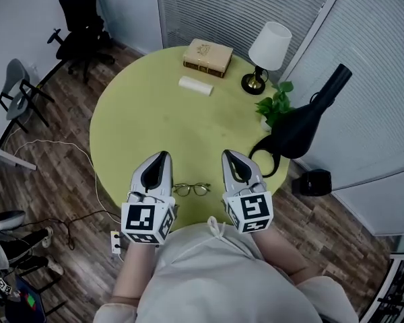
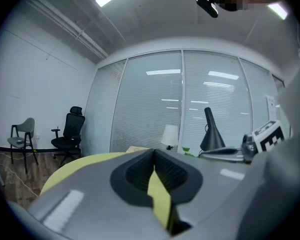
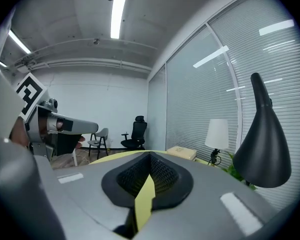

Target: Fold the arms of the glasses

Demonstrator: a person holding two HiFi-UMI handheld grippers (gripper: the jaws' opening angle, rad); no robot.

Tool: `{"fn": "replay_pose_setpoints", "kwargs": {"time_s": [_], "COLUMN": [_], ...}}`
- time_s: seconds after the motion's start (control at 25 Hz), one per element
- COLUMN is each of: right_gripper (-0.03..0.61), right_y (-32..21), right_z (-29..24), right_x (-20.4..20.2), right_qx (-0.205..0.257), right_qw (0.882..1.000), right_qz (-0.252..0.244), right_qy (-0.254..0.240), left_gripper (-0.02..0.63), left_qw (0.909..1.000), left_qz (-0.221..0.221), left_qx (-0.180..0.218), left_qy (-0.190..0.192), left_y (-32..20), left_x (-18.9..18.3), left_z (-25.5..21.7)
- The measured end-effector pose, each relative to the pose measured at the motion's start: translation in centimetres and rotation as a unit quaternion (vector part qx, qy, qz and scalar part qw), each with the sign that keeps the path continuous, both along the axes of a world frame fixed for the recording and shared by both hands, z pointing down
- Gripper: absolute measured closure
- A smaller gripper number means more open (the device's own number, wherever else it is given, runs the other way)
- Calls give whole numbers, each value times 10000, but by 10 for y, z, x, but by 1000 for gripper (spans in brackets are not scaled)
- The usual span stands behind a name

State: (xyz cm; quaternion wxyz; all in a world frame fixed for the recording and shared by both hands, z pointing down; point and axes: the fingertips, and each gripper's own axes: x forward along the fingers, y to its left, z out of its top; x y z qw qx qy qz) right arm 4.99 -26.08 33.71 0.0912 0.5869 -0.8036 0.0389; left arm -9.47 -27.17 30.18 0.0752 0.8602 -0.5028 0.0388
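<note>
Only my head view shows the thin-rimmed round-lens glasses [image 1: 192, 189]. There is one pair, lying on the round yellow-green surface [image 1: 155, 120] close to its near edge, between my two claws and touching neither. The pair is too small there for me to tell how the arms stand.

The left claw [image 1: 163, 156] and the right claw [image 1: 227, 153] are both held above the surface. In each gripper view the jaws are closed together at the tips with nothing between them, and only a thin strip of yellow shows through the slit below.

On the far part of the surface the head view shows five more things:
- one tan hardcover book [image 1: 207, 57]
- one white cylinder-shaped roll [image 1: 196, 85]
- one table lamp with white shade [image 1: 268, 49]
- one small green leafy plant [image 1: 277, 106]
- one tall black horn-shaped object [image 1: 303, 123]

Two chairs stand on the wooden floor [image 1: 60, 173]: a black office chair [image 1: 81, 19] and a grey chair [image 1: 20, 89].

The gripper views give what the head view does not: the long ceiling light [image 3: 119, 11]. The left gripper view catches the right claw at its right edge, and the right gripper view catches the left claw at its left edge.
</note>
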Motion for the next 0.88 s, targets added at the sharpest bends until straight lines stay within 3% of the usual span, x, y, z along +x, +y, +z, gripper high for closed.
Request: {"fn": "replay_pose_setpoints", "kwargs": {"time_s": [0.48, 0.88], "right_gripper": [580, 578], "right_y": [0, 1], "right_z": [11, 11], "right_x": [-9, -4], "right_qx": [-280, -303], "right_qw": [9989, 9990], "right_qz": [-351, -337], "right_qy": [-165, -68], "left_gripper": [607, 607], "left_qw": [9998, 9993], "left_qz": [74, 157], "left_qx": [-189, -305], "left_qy": [-63, -147], "left_y": [-1, -4], "left_x": [10, 19], "left_z": [16, 26]}}
